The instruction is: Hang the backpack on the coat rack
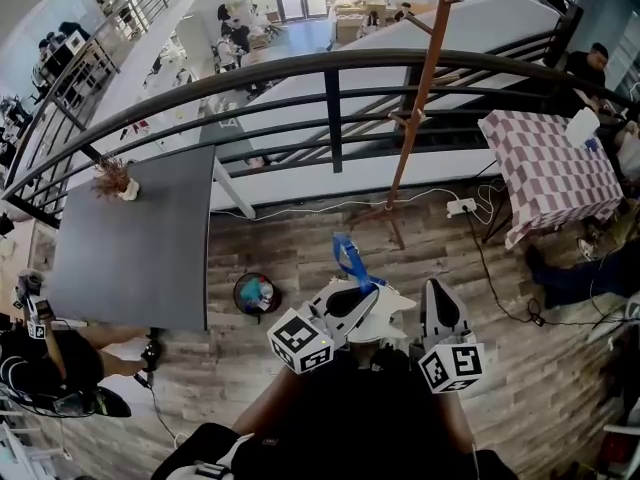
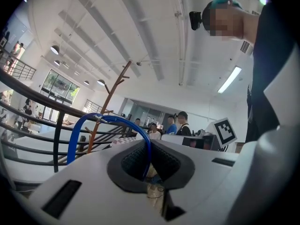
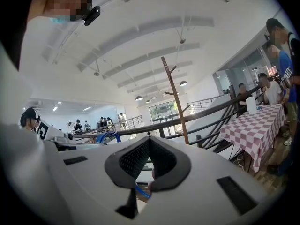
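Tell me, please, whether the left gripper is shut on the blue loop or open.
Shut on it: the left gripper's pads meet with the blue loop pinched between them, arching up above.

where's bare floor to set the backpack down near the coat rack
Bare wood floor between the grey table and the coat rack base, beyond the round bin. Most of the grey table is bare too, apart from its dried plant. Crowded right of the rack: power strip, cables, checkered table.
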### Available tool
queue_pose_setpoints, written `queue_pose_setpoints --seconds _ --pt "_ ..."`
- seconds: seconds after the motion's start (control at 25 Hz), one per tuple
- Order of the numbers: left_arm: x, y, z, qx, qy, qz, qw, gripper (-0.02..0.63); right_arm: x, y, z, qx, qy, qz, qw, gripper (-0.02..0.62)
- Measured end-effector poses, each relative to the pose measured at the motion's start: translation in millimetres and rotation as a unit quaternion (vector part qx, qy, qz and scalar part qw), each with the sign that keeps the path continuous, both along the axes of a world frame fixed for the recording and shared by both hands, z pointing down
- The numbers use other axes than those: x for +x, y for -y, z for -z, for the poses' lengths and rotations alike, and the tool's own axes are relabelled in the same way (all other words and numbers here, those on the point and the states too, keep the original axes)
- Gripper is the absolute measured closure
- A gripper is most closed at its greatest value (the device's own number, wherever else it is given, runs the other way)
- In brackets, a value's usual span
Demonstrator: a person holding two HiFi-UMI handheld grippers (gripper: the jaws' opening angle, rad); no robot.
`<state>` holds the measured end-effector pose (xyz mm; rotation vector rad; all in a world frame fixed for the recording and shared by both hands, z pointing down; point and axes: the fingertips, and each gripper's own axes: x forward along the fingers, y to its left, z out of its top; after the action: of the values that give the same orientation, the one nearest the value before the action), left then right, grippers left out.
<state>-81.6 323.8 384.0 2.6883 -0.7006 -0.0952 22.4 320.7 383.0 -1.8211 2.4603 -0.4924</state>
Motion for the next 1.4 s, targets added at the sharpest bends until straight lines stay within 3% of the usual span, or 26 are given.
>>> queue_pose_setpoints --seconds 0.64,1.0,1.4 --pt "-9.9 17.5 -13.2 0.005 0.018 0.024 0.9995 0.588 -5.7 15.4 -20.0 -0.012 -0.002 -0.002 1.0 0.583" --pt "12.3 47.4 -21.1 0.013 0.042 0.051 0.9977 0.588 8.8 47.3 -25.3 -0.011 -0.004 0.008 1.0 0.583" --pt "40.7 91.9 -21.2 0.008 0.034 0.058 0.9977 0.588 38.1 93.6 -20.3 -0.004 -0.005 0.012 1.0 0.583"
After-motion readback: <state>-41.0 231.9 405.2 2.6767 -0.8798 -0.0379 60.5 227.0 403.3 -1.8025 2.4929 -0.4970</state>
